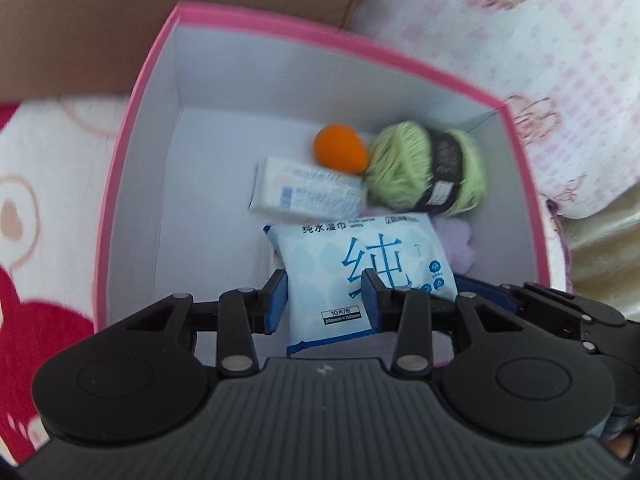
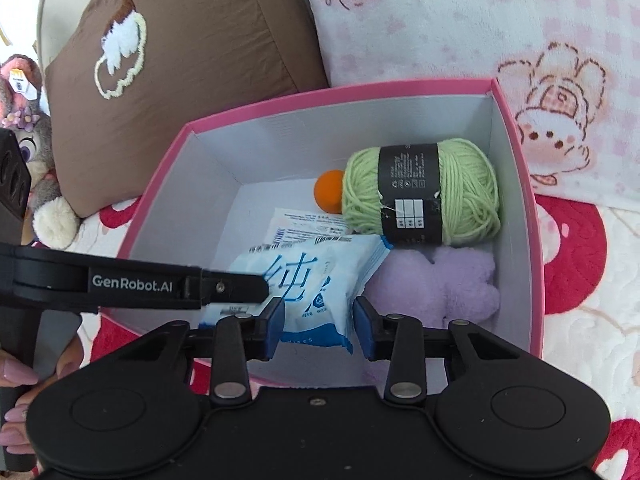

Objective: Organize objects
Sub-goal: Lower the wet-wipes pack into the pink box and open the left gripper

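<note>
A pink box [image 1: 280, 20] [image 2: 320, 96] with white walls holds the objects. A blue and white wipes pack [image 1: 360, 252] [image 2: 312, 280] leans at its near side. My left gripper [image 1: 324, 304] is shut on the pack's lower part. One of the left gripper's fingers [image 2: 236, 286] reaches in from the left in the right wrist view. My right gripper [image 2: 318, 328] is closed around the pack's lower right corner. Behind the pack lie a white tissue packet [image 1: 308, 192] [image 2: 308, 224], an orange ball [image 1: 340, 148] [image 2: 328, 196] and green yarn [image 1: 400, 168] [image 2: 464, 184]. A purple plush [image 2: 452, 284] lies to the right.
The box sits on a pink, white and red blanket [image 2: 480, 20]. A brown cushion [image 2: 180, 80] leans behind the box at the left. A grey plush toy [image 2: 24, 128] sits at the far left. A person's hand [image 2: 16, 376] grips the left handle.
</note>
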Motion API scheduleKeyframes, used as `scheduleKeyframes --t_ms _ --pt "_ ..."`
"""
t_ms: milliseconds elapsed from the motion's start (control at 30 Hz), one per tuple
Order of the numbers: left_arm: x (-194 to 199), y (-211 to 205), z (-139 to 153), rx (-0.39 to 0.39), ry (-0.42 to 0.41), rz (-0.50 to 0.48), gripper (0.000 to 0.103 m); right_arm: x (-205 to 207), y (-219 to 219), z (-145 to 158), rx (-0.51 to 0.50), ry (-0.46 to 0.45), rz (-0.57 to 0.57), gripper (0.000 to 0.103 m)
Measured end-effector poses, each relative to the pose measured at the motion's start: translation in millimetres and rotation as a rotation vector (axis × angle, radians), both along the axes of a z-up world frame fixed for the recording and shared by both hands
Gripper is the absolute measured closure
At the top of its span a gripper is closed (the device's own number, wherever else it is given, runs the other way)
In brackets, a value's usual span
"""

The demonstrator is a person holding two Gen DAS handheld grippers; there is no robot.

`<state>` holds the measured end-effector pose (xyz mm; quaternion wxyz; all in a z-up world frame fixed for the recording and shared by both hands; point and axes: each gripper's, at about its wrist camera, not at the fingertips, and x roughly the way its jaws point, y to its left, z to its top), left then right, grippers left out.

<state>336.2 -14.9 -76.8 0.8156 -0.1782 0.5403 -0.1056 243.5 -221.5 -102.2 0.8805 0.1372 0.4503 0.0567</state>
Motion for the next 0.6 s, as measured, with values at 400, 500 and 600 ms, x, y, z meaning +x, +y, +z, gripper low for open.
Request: scheduleKeyframes --t_ms 400,500,600 --pt "-17.0 -4.2 11.3 0.032 -0.101 0.021 0.069 -16.4 -2.0 7.5 -0.036 -0.058 -0.030 0.067" --pt "-24.4 -6.2 31.1 0.067 -0.139 -0.030 0.069 -27.7 0.1 21.4 -0.049 -0.112 -0.024 0.067" --pt "-36.6 -6.6 52.9 0.106 -0.180 -0.046 0.067 -38.6 2.8 36.3 -0.051 -0.148 -0.020 0.067"
